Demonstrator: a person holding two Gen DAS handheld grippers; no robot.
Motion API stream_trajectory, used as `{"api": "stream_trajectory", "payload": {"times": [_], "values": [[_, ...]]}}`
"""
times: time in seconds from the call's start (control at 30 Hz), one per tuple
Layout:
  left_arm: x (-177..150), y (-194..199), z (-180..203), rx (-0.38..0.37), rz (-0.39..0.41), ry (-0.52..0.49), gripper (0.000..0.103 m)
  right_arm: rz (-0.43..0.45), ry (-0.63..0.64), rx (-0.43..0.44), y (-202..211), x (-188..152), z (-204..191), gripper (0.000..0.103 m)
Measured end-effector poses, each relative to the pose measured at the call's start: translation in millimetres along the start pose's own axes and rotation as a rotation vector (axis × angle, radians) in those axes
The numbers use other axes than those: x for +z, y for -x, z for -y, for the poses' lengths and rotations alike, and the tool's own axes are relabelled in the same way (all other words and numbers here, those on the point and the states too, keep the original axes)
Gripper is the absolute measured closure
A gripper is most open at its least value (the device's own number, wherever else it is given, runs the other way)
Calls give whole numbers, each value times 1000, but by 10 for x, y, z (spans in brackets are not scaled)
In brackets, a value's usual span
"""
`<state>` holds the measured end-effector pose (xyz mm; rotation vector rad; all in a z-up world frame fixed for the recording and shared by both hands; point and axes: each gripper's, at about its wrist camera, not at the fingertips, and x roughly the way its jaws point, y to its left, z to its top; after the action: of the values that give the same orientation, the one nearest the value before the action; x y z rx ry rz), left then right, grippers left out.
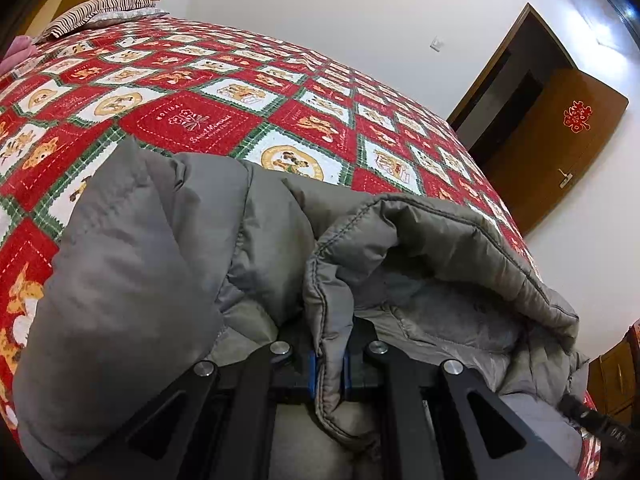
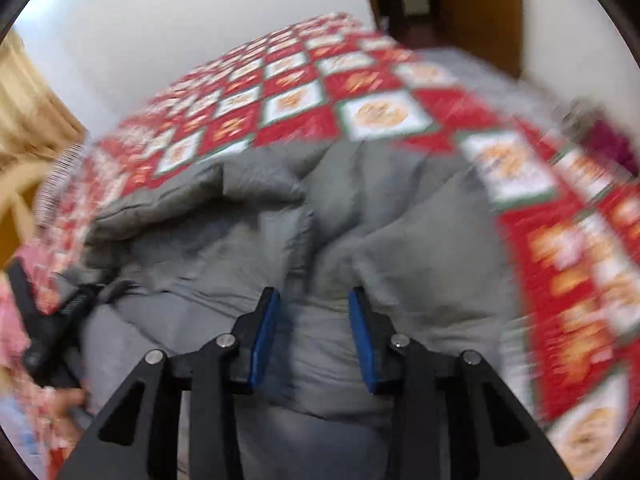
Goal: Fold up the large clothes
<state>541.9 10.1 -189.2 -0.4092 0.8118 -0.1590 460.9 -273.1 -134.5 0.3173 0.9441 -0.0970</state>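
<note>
Left gripper (image 1: 328, 364): blue pads pinched tight on a stitched edge of the puffy grey quilted jacket (image 1: 160, 248).
Right gripper (image 2: 314, 332): jaws partly apart above grey padding; blurred, seemingly gripping nothing.
Jacket: bunched on the near part of the bed.
Red-and-white patchwork bedspread (image 1: 224, 92): beneath and beyond.
Brown wooden door (image 1: 560, 140): ajar, far right.

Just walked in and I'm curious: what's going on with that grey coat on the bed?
A person holding a gripper in each hand is folding a grey padded coat on a bed with a red patterned bedspread. The left gripper is shut on a stitched edge of the coat. The right gripper stands open over the coat, gripping nothing; its view is blurred.
</note>
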Motion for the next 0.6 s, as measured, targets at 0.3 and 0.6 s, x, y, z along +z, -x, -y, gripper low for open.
{"api": "stream_trajectory", "payload": {"times": [0.3, 0.6], "values": [[-1, 2, 0, 0, 1, -4, 93, 177, -112, 83, -13, 853, -161, 58], [-3, 60, -46, -45, -21, 29, 93, 61, 176, 107, -587, 125, -426, 60]]}}
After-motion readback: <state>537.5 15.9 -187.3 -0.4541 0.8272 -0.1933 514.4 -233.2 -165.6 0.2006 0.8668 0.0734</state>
